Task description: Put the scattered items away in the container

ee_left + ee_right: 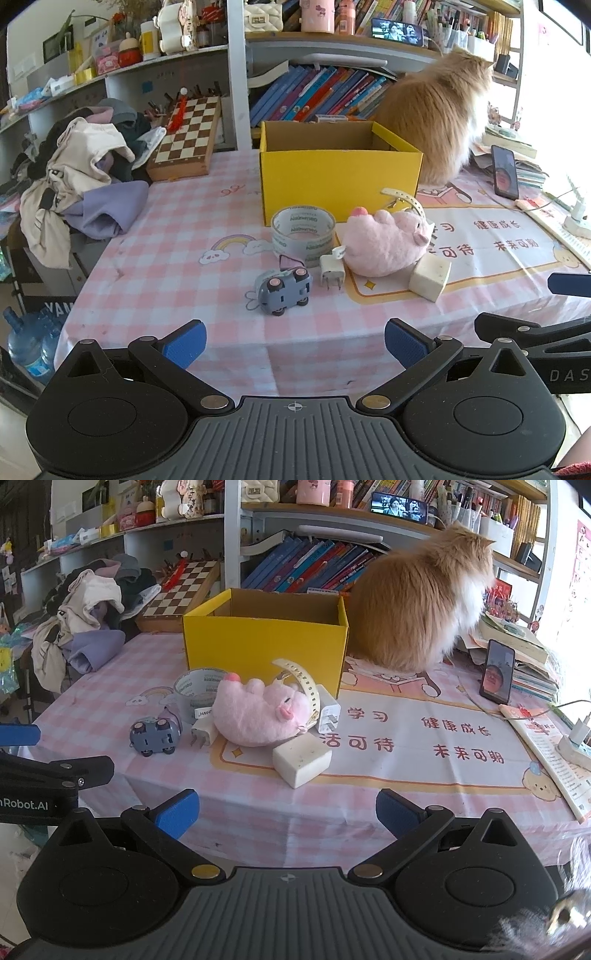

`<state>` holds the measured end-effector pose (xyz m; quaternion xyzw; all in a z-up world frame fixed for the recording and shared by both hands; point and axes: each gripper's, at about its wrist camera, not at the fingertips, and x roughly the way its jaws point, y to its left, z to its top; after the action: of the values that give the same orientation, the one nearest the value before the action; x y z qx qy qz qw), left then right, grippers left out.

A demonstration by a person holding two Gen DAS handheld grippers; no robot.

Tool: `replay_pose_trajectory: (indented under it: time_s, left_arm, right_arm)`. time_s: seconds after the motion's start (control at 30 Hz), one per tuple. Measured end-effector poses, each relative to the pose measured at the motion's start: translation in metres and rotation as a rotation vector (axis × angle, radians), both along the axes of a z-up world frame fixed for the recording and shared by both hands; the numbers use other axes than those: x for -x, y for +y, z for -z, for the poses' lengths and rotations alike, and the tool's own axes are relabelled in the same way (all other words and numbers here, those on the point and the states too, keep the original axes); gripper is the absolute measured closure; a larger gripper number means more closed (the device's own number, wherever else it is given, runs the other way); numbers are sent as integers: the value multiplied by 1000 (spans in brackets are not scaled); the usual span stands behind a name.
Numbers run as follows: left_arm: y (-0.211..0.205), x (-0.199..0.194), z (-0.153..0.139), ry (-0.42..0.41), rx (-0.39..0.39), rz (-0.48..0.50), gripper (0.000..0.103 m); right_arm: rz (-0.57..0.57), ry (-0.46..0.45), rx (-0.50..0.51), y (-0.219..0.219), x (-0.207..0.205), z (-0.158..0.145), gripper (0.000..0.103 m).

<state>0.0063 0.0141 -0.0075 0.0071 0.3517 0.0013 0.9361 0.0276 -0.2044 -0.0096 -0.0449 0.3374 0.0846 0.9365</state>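
Note:
An open yellow box (340,173) (266,642) stands mid-table. In front of it lie a tape roll (303,232) (195,690), a pink plush pig (384,240) (258,712), a grey toy car on its back (284,290) (153,736), a white plug charger (332,275) (203,733), a cream cube charger (430,277) (301,762), a cream watch strap (402,197) (301,679) and a second white charger (328,714). My left gripper (295,345) is open and empty, short of the car. My right gripper (288,814) is open and empty, short of the cube charger.
An orange cat (439,122) (417,609) sits right of the box. A phone (504,171) (496,672) leans on books. A chessboard (188,136) and clothes pile (85,173) lie at the left. A power strip (576,746) is at right.

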Motion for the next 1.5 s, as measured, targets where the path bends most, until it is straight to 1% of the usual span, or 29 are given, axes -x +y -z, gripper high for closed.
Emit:
replay_pose_trajectory:
  time_s: [0.2,0.4,0.63,0.83,0.97,1.5]
  left_arm:
    - [3,-2,3,17,0,7,0]
    - [9,-6,6,29,20,7,0]
    - [7,-12,10,45,-4,9,0]
    - [8,-19,12,49,12,9,0]
    - [6,-26,15,53,-5,11,0]
    - [11,-63,32,101,-4,-44,0]
  right_arm:
    - [-8,12,-2,8,-3,2,1]
    - [-18,22,9,14,-5,3,3]
    - [-24,32,4,16,-14,4,5]
    - [-31,47,-3,13,-26,9,6]
    - [-36,58,-7,10,-35,12,7]
    - [-70,126,-3,5,-83,28,7]
